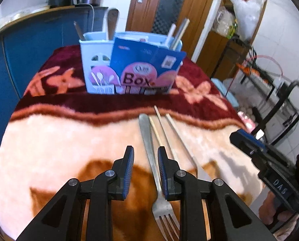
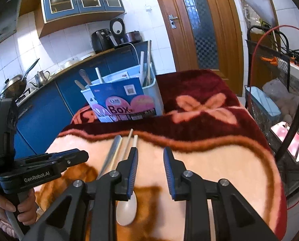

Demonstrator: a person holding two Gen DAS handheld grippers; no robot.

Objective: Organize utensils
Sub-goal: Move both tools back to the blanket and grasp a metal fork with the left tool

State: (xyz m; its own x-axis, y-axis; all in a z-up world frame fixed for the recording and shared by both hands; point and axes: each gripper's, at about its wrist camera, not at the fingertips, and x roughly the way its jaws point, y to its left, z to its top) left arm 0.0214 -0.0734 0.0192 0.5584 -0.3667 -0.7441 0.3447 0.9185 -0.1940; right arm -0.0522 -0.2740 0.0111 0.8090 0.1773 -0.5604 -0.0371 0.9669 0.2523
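A pale blue utensil holder (image 1: 98, 68) with a blue "Box" card stands at the far side of the blanket-covered table; it also shows in the right wrist view (image 2: 156, 98) and holds several utensils. A steel fork (image 1: 149, 152), chopsticks (image 1: 161, 122) and a white spoon (image 2: 127, 206) lie side by side on the blanket. My left gripper (image 1: 145, 154) is open, low over the fork's handle, which runs between its fingers. My right gripper (image 2: 150, 156) is open and empty, just right of the spoon. Each gripper also shows in the other's view: the right (image 1: 270, 160), the left (image 2: 39, 168).
A fleece blanket (image 1: 59, 140) in cream, orange and maroon covers the table. Blue kitchen cabinets (image 2: 49, 110) with appliances stand at the left. A wooden door (image 2: 199, 30) is behind. A black wire rack (image 2: 270, 60) and a basket stand right of the table.
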